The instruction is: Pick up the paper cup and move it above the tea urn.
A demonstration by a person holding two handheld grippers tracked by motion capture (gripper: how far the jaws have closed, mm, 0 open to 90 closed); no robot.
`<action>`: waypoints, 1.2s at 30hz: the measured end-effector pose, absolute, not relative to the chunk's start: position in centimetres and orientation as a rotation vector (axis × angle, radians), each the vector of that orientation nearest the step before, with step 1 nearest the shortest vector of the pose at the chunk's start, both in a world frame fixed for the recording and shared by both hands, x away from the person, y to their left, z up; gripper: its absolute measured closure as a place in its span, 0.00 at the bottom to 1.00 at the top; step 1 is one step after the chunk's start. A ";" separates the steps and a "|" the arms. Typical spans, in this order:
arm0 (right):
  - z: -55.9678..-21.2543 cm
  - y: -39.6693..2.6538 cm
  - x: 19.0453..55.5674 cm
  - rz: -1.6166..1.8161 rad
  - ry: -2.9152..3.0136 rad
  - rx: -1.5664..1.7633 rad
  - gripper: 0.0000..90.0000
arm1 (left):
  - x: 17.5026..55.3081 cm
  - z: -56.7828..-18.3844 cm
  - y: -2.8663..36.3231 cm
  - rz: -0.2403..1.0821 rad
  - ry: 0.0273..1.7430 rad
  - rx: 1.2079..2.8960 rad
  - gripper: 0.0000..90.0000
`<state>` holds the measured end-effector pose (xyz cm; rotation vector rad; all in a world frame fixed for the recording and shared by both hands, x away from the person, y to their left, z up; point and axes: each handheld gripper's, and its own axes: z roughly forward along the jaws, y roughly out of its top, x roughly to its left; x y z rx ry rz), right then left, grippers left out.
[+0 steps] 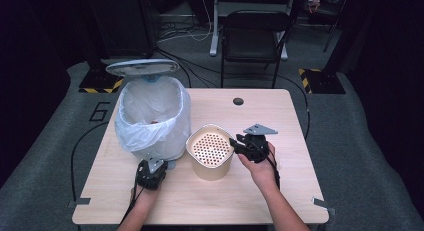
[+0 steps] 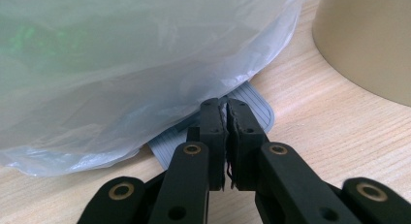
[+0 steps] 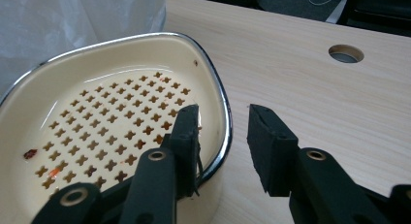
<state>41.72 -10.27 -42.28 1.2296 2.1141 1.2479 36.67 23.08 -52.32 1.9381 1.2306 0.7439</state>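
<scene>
A bin lined with a white plastic bag (image 1: pixel 152 116) stands at the table's left, its lid (image 1: pixel 142 67) raised. My left gripper (image 1: pixel 161 164) is at the bin's base. In the left gripper view its jaws (image 2: pixel 224 104) are shut, tips on the grey ridged pedal (image 2: pixel 257 105) under the bag. A cream pot (image 1: pixel 210 166) with a perforated insert (image 3: pixel 111 122) stands beside the bin. My right gripper (image 1: pixel 233 142) straddles the pot's metal rim (image 3: pixel 220 95) on its right side. One jaw is inside, the other outside, and the outer pad (image 3: pixel 269 141) stands clear of the rim. Small red bits (image 3: pixel 30 153) lie on the insert.
The wooden table (image 1: pixel 300 191) has a round cable hole (image 1: pixel 238 101) at the back. A black chair (image 1: pixel 252 38) stands beyond the far edge. Bare tabletop lies to the right of the pot and along the front.
</scene>
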 end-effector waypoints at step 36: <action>-42.0 -13.6 38.2 1.257 2.232 1.162 0.91 | 36.7 -52.2 23.2 0.729 1.234 1.943 0.95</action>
